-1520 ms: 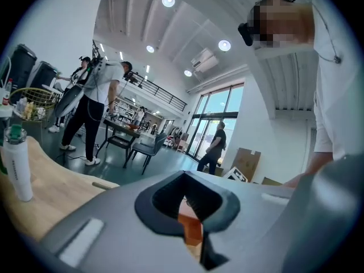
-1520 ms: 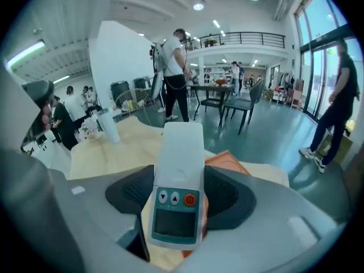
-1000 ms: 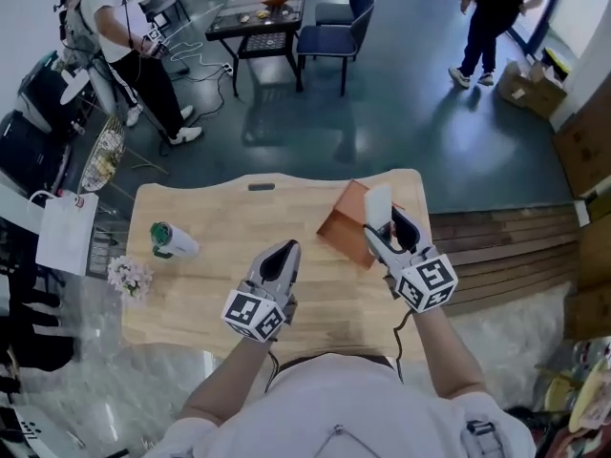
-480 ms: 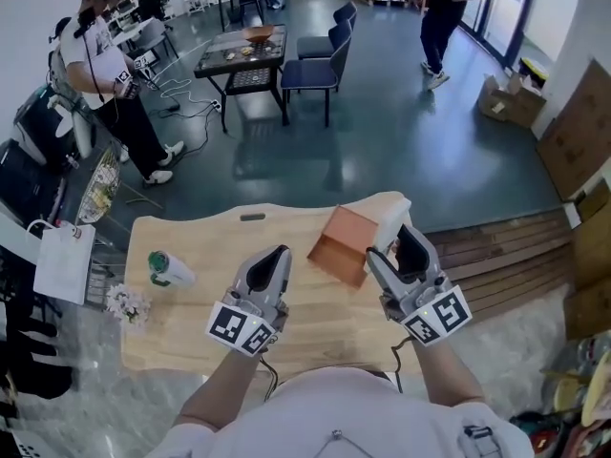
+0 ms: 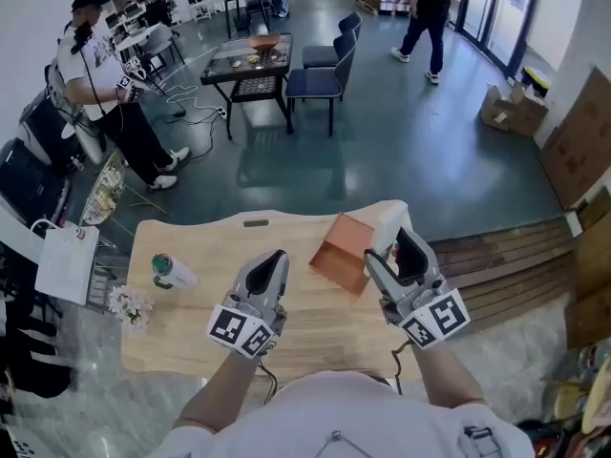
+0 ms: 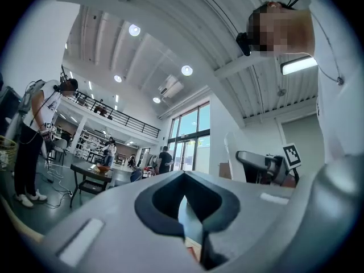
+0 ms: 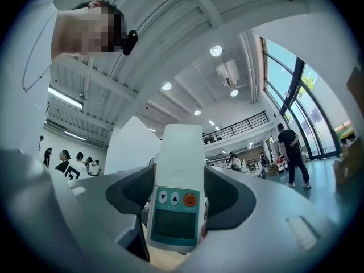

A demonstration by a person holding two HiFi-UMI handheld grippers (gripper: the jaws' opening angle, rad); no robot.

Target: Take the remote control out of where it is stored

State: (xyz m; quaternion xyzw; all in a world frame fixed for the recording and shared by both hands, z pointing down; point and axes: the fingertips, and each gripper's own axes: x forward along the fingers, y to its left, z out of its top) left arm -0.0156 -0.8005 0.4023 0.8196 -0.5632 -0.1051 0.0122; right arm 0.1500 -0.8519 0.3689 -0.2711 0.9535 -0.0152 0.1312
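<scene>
The remote control (image 5: 387, 220) is a white handset with a teal panel, a small screen and an orange button (image 7: 181, 175). My right gripper (image 5: 394, 243) is shut on it and holds it upright above the right side of the wooden table (image 5: 200, 246), the jaws pressing its lower sides (image 7: 177, 205). Just left of it lies an open brown box (image 5: 337, 253), tipped on its side. My left gripper (image 5: 270, 266) hovers over the table's middle with its jaws together and nothing held (image 6: 185, 210).
A green and white bottle (image 5: 172, 270) lies on the table's left part, with a small bunch of flowers (image 5: 130, 303) near the left edge. A white bag (image 5: 65, 260) stands beside the table. People, chairs and a dark table (image 5: 253, 60) are farther off.
The head view has shifted slightly. My right gripper with the remote has drawn a little to the right, away from the box. The left gripper has hardly moved.
</scene>
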